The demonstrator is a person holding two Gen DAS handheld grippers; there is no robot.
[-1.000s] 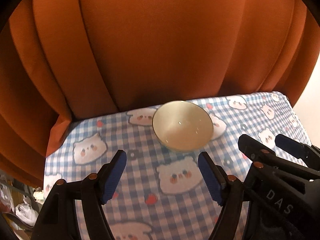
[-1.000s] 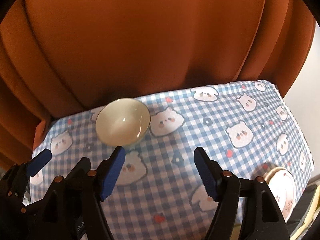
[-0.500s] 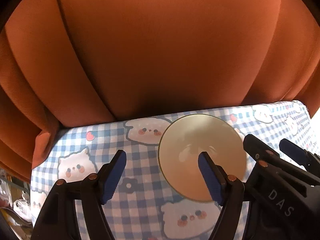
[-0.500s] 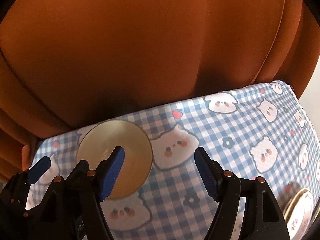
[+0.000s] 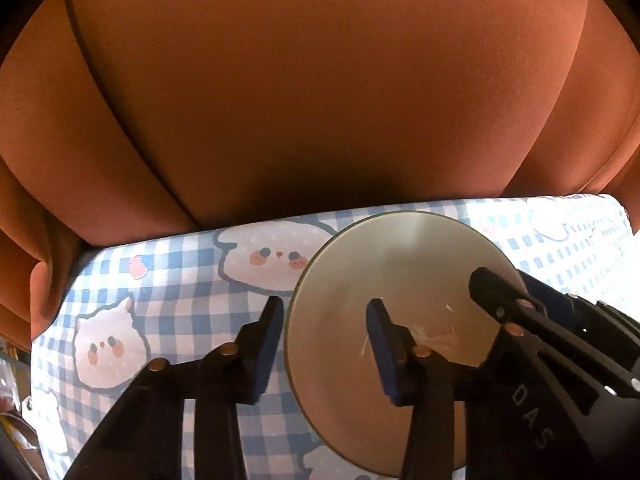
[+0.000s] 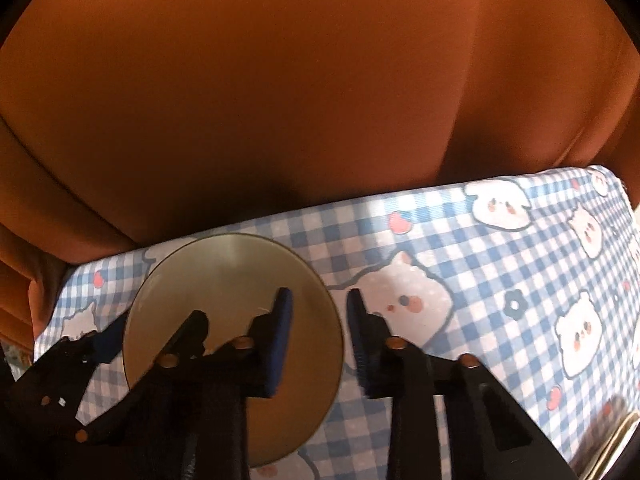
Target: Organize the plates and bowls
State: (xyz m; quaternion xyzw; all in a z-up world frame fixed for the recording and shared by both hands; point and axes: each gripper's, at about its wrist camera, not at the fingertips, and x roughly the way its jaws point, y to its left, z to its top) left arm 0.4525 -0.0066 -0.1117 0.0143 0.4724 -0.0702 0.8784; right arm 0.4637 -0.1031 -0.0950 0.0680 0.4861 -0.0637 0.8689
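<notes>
1. The bowl [image 5: 400, 276] sits on the checked tablecloth [image 5: 168, 280], near the back edge by the orange curtain [image 5: 320, 100]; nothing is seen inside it.
2. Since a second ago both grippers have been brought down over it.
3. The left gripper [image 5: 326, 340] and the right gripper [image 6: 318, 334] have just been narrowing, each astride one side of the rim.
4. Pad contact cannot be confirmed; a two-sided lift is judged imminent.

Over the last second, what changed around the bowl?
Both grippers came down onto the bowl and their jaws have just been closing: the left gripper straddles its left rim, the right gripper its right rim. Whether the pads press yet is unclear. Bowl and checked tablecloth stayed put.
</notes>
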